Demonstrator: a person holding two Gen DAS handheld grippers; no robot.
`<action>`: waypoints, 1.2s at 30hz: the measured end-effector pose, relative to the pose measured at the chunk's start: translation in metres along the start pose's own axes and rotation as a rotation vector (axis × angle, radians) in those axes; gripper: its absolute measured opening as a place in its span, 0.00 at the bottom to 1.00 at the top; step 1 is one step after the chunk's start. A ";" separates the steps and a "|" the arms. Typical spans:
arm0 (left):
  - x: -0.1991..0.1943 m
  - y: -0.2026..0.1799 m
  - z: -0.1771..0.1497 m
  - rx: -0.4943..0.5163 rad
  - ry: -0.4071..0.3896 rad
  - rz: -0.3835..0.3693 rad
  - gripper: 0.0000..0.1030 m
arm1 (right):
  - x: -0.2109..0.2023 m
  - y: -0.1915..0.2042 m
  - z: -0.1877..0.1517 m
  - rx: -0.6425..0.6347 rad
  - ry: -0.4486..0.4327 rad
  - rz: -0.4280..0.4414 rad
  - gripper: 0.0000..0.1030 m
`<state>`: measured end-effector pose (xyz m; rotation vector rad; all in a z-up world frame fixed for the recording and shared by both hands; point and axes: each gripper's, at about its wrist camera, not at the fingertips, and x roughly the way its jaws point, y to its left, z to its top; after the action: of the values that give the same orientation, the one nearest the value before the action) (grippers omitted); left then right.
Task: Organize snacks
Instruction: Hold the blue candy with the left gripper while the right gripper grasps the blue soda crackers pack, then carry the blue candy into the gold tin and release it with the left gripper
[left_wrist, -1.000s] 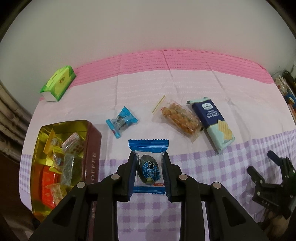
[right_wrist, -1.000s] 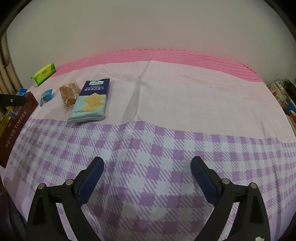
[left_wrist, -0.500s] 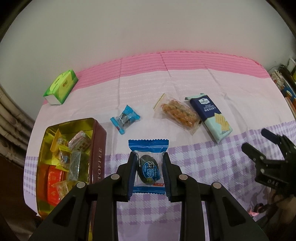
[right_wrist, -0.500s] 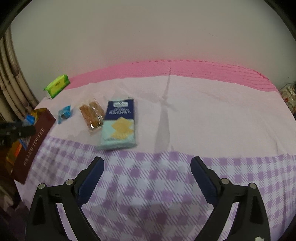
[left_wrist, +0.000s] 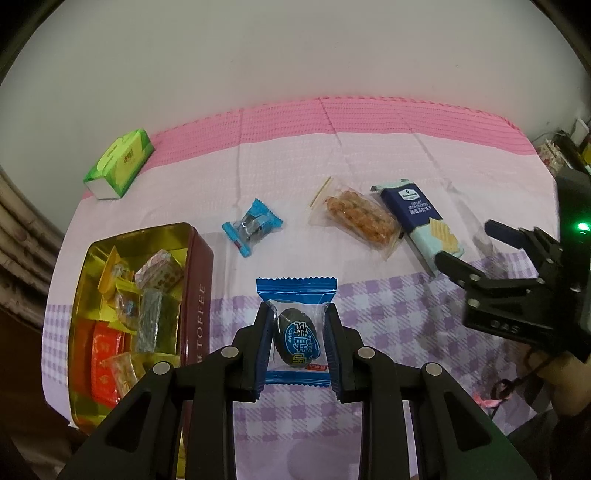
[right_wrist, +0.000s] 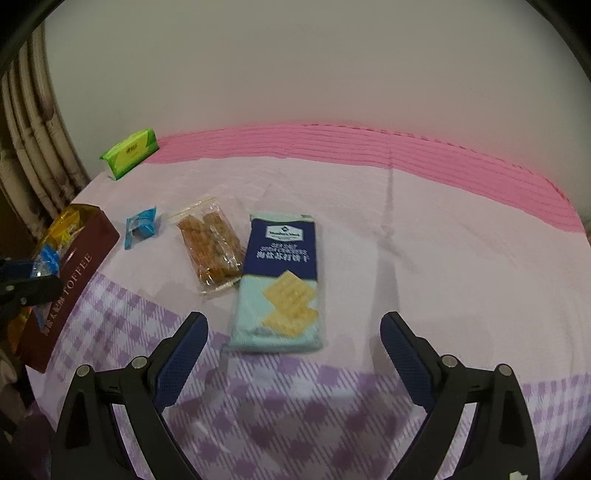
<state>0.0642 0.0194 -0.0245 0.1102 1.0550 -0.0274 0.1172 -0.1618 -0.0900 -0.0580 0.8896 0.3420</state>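
Observation:
My left gripper is shut on a blue-edged clear snack packet with a dark oval sweet inside, held above the checked cloth just right of the toffee tin. The open tin holds several wrapped snacks. On the cloth lie a small blue candy, a clear bag of brown twists and a navy-and-mint cracker pack. My right gripper stands open, its fingers either side of the near end of the cracker pack, still above it. That gripper shows at the right in the left wrist view.
A green tissue pack sits at the back left near the pink band of the cloth. The plain wall stands behind. Cluttered items show past the right edge. A curtain hangs at the left.
My right gripper has travelled left across the cloth toward the cracker pack, which now lies between its open fingers. The left gripper has kept still with its packet.

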 end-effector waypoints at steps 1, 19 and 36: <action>0.000 0.000 0.000 -0.001 0.000 -0.001 0.27 | 0.004 0.002 0.001 -0.008 0.009 0.001 0.90; -0.001 0.012 0.002 -0.029 -0.003 -0.007 0.27 | 0.053 0.001 0.035 -0.120 0.142 0.007 0.50; -0.032 0.039 -0.005 -0.098 -0.041 -0.007 0.27 | -0.023 -0.028 -0.056 0.028 0.056 -0.090 0.45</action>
<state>0.0469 0.0578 0.0038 0.0172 1.0136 0.0161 0.0709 -0.2054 -0.1108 -0.0820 0.9436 0.2447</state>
